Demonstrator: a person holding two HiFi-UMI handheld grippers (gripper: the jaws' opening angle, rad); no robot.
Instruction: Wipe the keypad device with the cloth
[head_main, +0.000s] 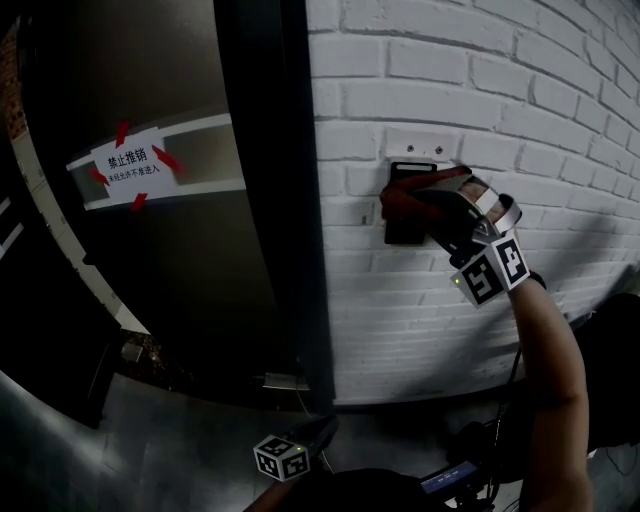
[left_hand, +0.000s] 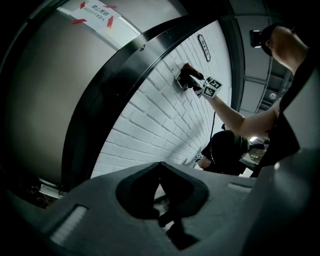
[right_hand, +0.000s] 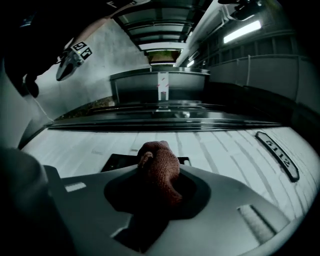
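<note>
A black keypad device (head_main: 402, 234) is fixed to the white brick wall (head_main: 420, 330). My right gripper (head_main: 422, 196) is raised to it, shut on a red-brown cloth (head_main: 398, 199) that is bunched against the device's upper face. In the right gripper view the cloth (right_hand: 161, 169) sticks out between the jaws, with the keypad (right_hand: 119, 161) just behind it. In the left gripper view the keypad (left_hand: 178, 81) and cloth (left_hand: 188, 72) show far up the wall. My left gripper (head_main: 322, 432) hangs low near the wall's foot, shut and holding nothing (left_hand: 160, 167).
A dark door (head_main: 150, 250) with a taped paper sign (head_main: 133, 160) stands left of the keypad, inside a thick black frame (head_main: 290, 200). A number plate (right_hand: 278, 155) is mounted on the wall. A cable (head_main: 512, 375) hangs under the raised arm.
</note>
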